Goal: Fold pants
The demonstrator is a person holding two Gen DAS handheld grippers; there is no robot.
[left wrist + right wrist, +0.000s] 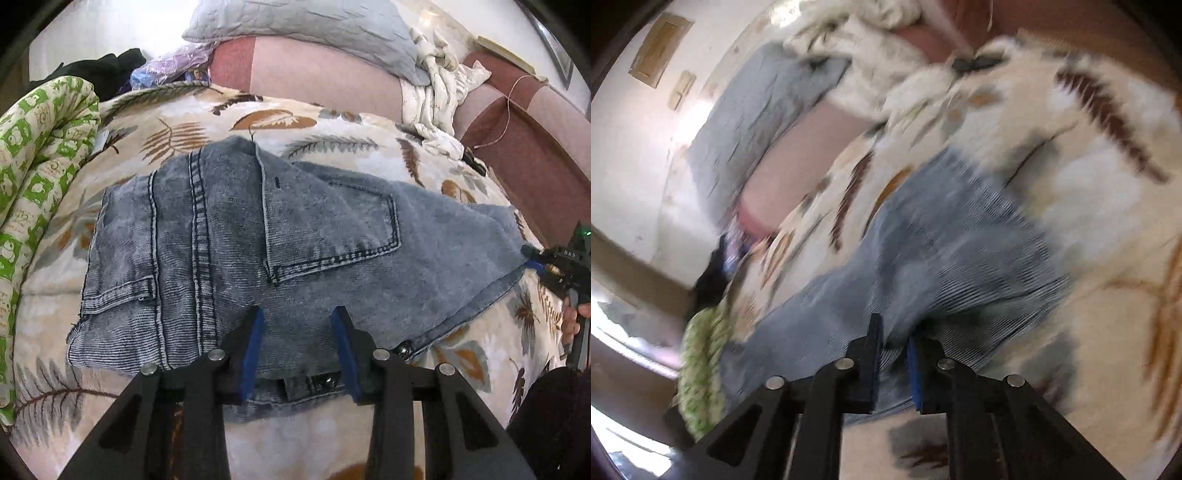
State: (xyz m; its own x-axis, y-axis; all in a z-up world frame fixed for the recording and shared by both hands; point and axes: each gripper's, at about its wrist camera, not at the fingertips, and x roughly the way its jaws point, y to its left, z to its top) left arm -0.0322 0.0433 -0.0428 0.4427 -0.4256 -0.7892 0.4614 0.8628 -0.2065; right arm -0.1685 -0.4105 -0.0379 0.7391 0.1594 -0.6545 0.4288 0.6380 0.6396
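- Left: the folded, faded blue denim pants (258,251) fill the frame centre on the leaf-print blanket (177,125); the left gripper (297,350) is parted above the waistband, grasping nothing, so its fold could spring open.
- Right: the right gripper (894,354) looks clenched on the denim edge; in the blur, a thin bite might slip.

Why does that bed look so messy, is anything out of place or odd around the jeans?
The jeans lie askew, folded unevenly, with a loose thread at the far seam. Around them: a rumpled white cloth slumped off the grey pillow, and a green quilt bunched along the side. Nothing looks spilled or torn.
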